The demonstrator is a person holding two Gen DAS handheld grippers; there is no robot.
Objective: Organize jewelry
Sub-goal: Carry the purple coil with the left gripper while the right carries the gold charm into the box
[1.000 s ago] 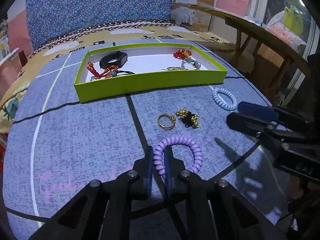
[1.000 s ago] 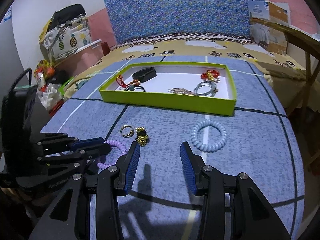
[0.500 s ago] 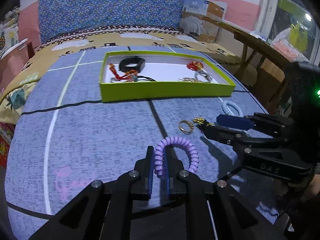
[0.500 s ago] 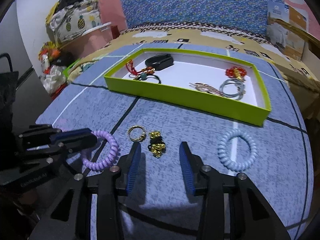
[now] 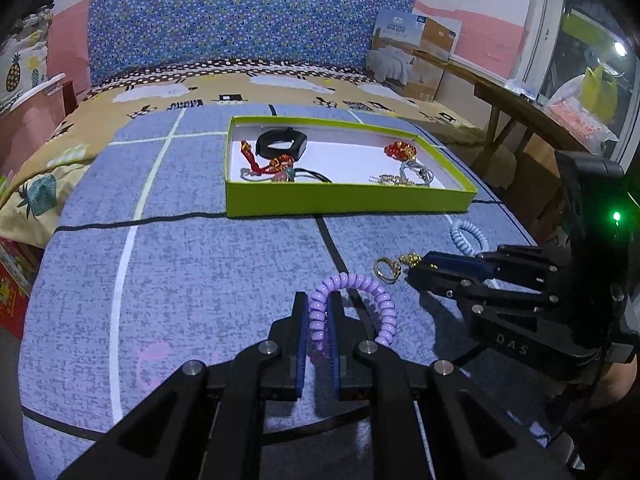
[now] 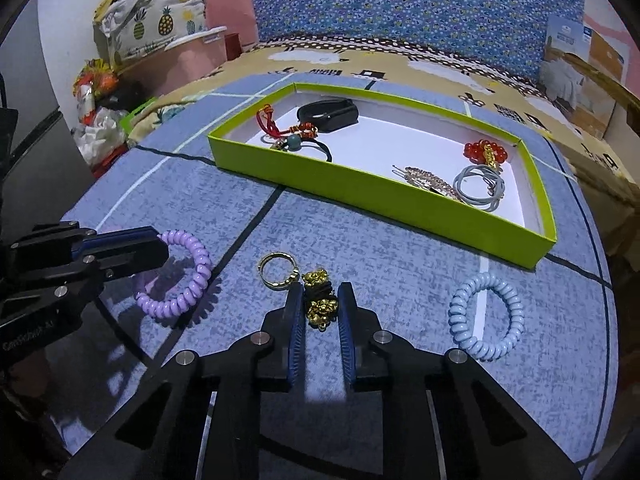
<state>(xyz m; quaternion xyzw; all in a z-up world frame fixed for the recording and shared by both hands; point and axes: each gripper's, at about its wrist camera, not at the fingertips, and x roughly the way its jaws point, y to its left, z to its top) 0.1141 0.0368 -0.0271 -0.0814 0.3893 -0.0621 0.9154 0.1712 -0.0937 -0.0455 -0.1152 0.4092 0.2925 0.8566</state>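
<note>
My left gripper (image 5: 318, 300) is shut on a purple spiral hair tie (image 5: 384, 300), held just over the blue cloth; in the right wrist view that tie (image 6: 192, 268) hangs from the left gripper (image 6: 160, 248). The jaws of my right gripper (image 6: 320, 292) are closing, and the pads touch both sides of a gold and black ornament (image 6: 320, 304) lying on the cloth. A gold ring (image 6: 276, 270) lies just left of it. A light blue spiral tie (image 6: 486, 316) lies to the right. Beyond stands the green box (image 6: 380, 196).
The box holds a black band (image 6: 328, 112), a red cord bracelet (image 6: 280, 128), red beads (image 6: 486, 152), grey hair ties (image 6: 480, 188) and a gold clip (image 6: 428, 180). The cloth's edge drops off at the left and right; a wooden bench (image 5: 520, 108) stands at the right.
My right gripper has moved left over the gold and black ornament and narrowed its jaws around it. The left gripper has drifted a little with the purple tie still in it.
</note>
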